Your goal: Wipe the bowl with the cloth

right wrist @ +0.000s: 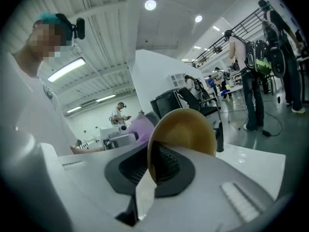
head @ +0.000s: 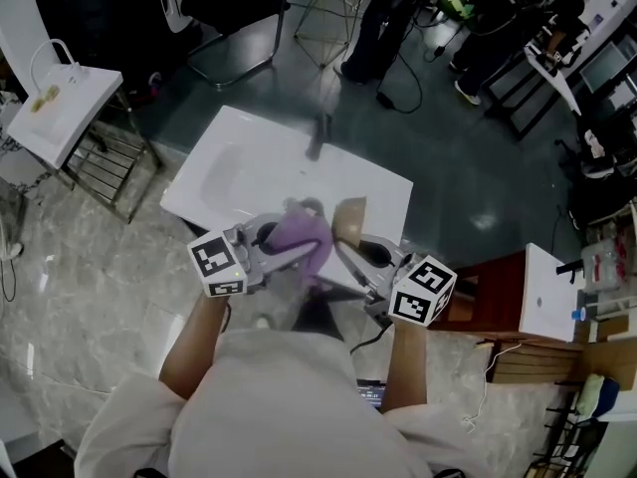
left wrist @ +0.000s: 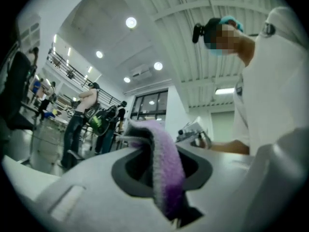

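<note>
Over the near edge of the white table both grippers are held up close together. My left gripper is shut on a purple cloth; in the left gripper view the cloth hangs folded between the jaws. My right gripper is shut on the rim of a tan bowl, which stands on edge just right of the cloth. In the right gripper view the bowl rises from the jaws, hollow side facing left, with the cloth beyond it.
A small dark object stands at the table's far edge. A white bag rests on a wire rack at left. A red-brown cabinet and white box sit at right. Chairs and people are farther back.
</note>
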Demonstrator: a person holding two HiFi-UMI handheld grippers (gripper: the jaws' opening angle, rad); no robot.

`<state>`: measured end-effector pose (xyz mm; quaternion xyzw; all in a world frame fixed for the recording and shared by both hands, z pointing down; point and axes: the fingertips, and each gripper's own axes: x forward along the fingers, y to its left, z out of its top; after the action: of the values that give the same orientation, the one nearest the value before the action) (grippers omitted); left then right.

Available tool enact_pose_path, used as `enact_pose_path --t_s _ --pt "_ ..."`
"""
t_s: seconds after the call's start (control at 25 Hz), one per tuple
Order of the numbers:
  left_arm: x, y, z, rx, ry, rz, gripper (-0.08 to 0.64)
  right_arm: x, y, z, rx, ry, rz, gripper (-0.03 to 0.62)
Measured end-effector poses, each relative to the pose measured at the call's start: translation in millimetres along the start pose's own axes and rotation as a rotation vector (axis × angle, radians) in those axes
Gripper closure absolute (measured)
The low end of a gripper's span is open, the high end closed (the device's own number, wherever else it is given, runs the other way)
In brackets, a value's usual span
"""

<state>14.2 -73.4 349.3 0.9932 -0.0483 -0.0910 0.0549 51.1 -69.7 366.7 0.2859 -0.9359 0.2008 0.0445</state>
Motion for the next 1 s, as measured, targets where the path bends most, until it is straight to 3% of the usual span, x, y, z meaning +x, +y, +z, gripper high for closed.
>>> enact_pose_path --t_s 0.12,0.44,0.76,1.0 --pt "1 22 -8 0.074 0.102 0.129 0.471 3 1 -16 0.016 0.056 -0.007 0.578" --pt "-1 52 -19 0.168 0.231 0.261 0.471 15 19 -18 0.068 0.023 0.062 0.578" --pt "10 36 -56 0.049 0.249 0.177 0.471 2 13 -1 0.128 -0.070 0.048 0.578" --pt "9 18 -61 -0.021 0.217 0.122 0.471 5 -1 -9 0.146 -0.054 -0.004 0.578"
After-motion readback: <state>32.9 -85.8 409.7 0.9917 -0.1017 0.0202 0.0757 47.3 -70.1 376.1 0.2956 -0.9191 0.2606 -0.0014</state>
